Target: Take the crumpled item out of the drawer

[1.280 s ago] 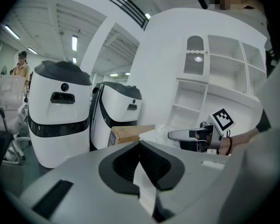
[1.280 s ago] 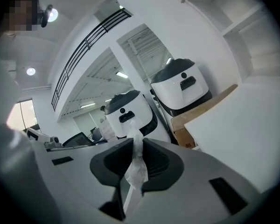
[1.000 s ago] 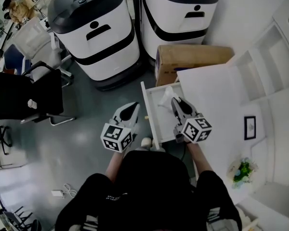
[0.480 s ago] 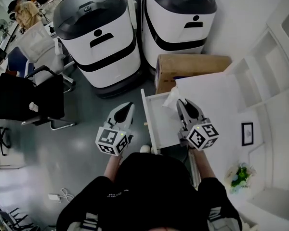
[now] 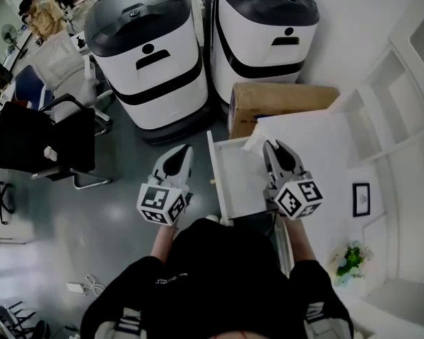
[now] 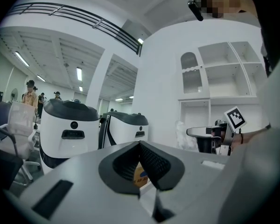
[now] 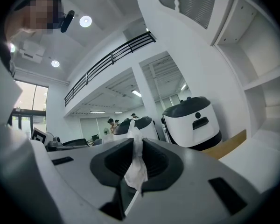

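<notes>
The white drawer (image 5: pixel 234 182) stands pulled open from the white desk (image 5: pixel 318 154), and its floor shows bare. My right gripper (image 5: pixel 271 147) is above the drawer's far right corner, shut on the crumpled white item (image 5: pixel 253 142). In the right gripper view the crumpled item (image 7: pixel 136 164) hangs pinched between the dark pads (image 7: pixel 155 162) of the right gripper (image 7: pixel 138 146). My left gripper (image 5: pixel 184 152) hovers left of the drawer over the grey floor. In the left gripper view the left gripper (image 6: pixel 140 144) has its jaws together with nothing held, and the crumpled item (image 6: pixel 182 134) shows at the right.
Two white and grey robot bases (image 5: pixel 152 55) (image 5: pixel 265 30) stand behind the drawer. A cardboard box (image 5: pixel 279 101) lies against the desk's far side. A black office chair (image 5: pixel 35 143) is at the left. White shelves (image 5: pixel 399 111) rise at the right, with a small framed picture (image 5: pixel 360 200).
My right gripper has risen out of the drawer with the crumpled item and shifted slightly right, toward the desk top's edge. The left gripper has drifted a little left.
</notes>
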`<state>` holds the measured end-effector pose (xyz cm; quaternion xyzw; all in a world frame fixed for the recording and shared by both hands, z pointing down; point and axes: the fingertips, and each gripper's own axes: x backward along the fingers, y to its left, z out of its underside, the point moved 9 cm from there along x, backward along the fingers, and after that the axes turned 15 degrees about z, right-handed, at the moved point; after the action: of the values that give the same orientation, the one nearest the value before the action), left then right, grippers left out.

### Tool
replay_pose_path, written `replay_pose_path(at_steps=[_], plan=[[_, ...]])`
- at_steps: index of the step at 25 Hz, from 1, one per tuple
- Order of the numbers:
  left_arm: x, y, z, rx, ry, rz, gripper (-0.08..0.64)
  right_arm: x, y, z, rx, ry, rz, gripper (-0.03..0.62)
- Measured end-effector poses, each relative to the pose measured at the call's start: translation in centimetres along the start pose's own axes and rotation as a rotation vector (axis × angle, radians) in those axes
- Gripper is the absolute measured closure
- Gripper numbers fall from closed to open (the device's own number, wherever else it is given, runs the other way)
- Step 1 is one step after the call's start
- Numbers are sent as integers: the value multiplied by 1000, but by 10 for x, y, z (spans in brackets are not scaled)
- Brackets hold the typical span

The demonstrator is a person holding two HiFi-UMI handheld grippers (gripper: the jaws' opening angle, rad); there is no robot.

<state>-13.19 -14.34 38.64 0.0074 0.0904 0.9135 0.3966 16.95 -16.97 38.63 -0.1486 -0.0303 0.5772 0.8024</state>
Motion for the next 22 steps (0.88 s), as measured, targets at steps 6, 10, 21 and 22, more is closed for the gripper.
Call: replay_pose_path(at_steps=[6,10,21,22], plan=[[4,-2,-1,-14,2,-12,561,6,0,-2,42,-23,2,552],[5,-5,-3,-37,13,-13,562,8,0,-5,52,-33,3,552],[10,-8,-5,-41,5,-19,561,13,6,-8,106,-50,-7,552],[10,-7,-5,-41,5,-20,563,14,7,-8,110,-52,-8,552]])
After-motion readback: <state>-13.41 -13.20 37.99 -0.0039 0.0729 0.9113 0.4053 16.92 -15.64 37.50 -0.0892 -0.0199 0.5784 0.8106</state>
